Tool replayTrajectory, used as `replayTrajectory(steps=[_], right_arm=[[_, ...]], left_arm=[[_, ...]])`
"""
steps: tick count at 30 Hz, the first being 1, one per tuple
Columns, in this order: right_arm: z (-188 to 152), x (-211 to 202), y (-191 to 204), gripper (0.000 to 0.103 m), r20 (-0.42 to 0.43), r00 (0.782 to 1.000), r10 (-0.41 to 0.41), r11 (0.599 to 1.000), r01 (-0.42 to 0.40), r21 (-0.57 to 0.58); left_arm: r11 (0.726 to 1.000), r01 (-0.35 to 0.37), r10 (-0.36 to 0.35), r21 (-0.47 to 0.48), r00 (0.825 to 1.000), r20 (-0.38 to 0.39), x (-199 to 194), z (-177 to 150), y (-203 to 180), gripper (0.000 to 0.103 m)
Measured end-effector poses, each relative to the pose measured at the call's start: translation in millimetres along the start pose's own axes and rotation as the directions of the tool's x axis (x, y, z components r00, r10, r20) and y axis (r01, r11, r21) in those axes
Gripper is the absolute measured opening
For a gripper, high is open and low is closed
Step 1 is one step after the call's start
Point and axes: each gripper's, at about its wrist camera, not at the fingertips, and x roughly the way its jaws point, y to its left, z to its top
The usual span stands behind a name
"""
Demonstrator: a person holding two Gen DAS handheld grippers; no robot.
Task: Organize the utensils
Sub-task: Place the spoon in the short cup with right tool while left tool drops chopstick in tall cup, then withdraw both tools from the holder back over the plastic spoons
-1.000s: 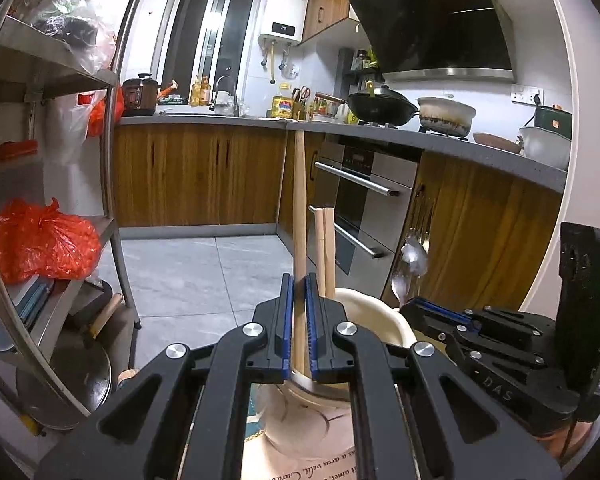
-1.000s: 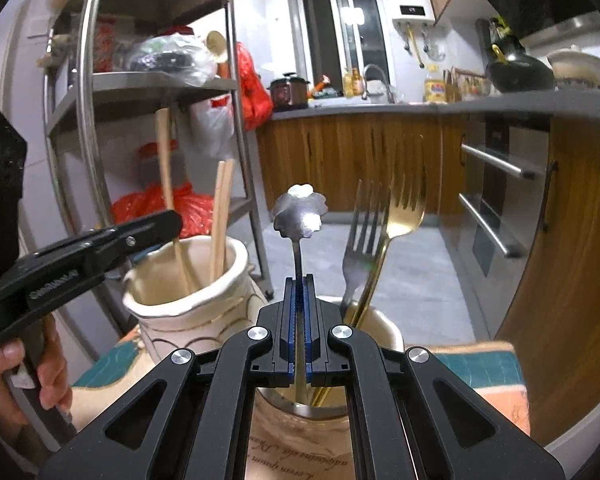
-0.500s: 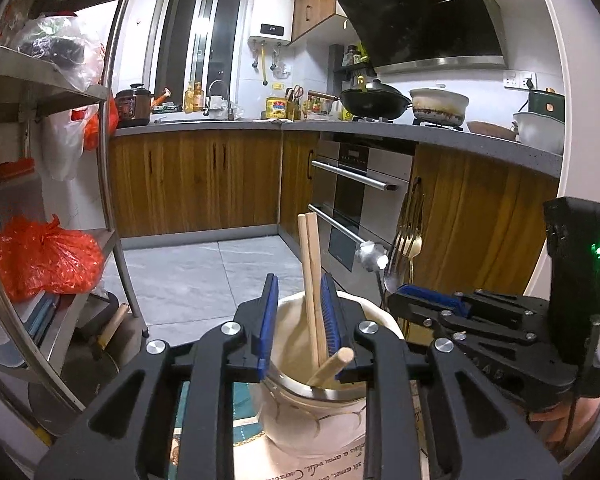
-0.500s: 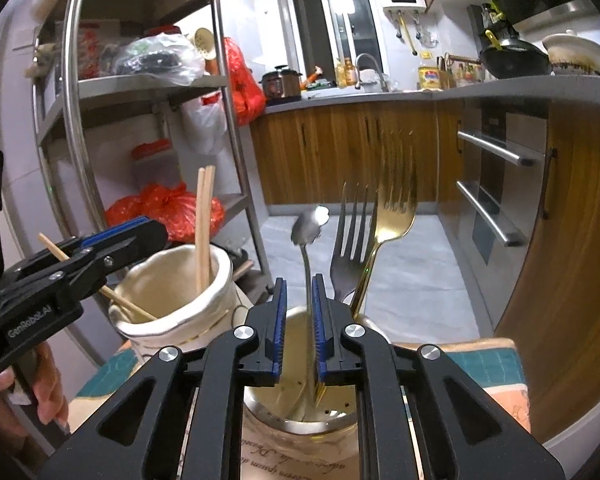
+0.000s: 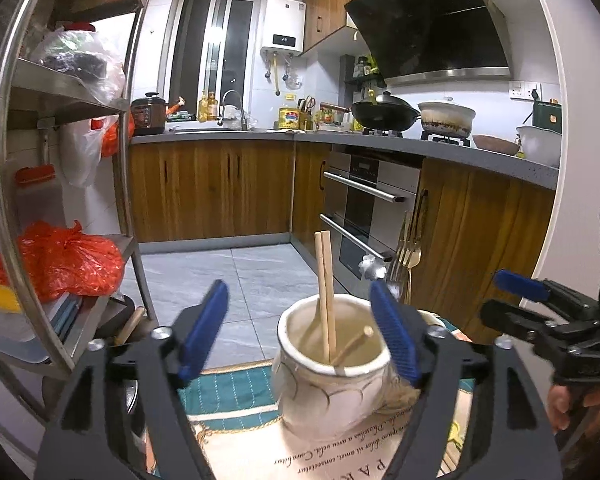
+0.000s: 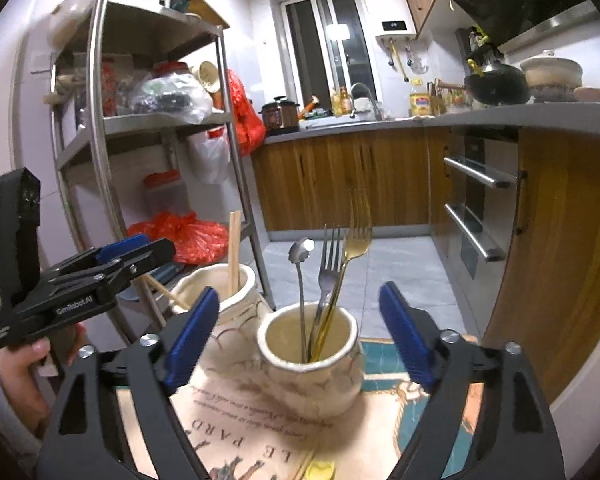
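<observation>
Two cream ceramic jars stand on a printed mat. The left jar (image 5: 332, 364) holds wooden chopsticks (image 5: 325, 292), two upright and one leaning inside. My left gripper (image 5: 300, 332) is open and empty, its jaws either side of that jar's mouth. The right jar (image 6: 310, 360) holds a silver spoon (image 6: 301, 280), a silver fork (image 6: 327, 268) and a gold fork (image 6: 350, 256). My right gripper (image 6: 300, 334) is open and empty, just before that jar. The left jar (image 6: 224, 292) also shows in the right wrist view.
The mat (image 6: 236, 424) lies on a small table. A metal shelf rack (image 5: 60, 184) with bags stands to the left. Wooden cabinets and an oven (image 5: 364, 208) line the far side and right. A gold object (image 6: 320, 470) lies on the mat's near edge.
My left gripper let go of a chopstick, which now leans in the left jar, and opened wide. My right gripper let go of the spoon into the right jar and opened wide. Both drew back.
</observation>
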Motion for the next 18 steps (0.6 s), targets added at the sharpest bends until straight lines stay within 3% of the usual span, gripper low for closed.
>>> replayTrajectory(steps=[4, 18], right_arm=[[-2, -22, -4, 0.095, 0.014, 1.000, -0.012, 1.000, 0.012, 0.018], [-26, -69, -2, 0.098, -0.007, 0.994, -0.108, 0.994, 0.108, 0.023]], left_arm=[[1.000, 0.008, -0.008, -0.003, 1.000, 0.002, -19, -2, -2, 0.088], [0.998, 0.059, -0.059, -0.009, 0.998, -0.023, -72, -27, -15, 0.097]])
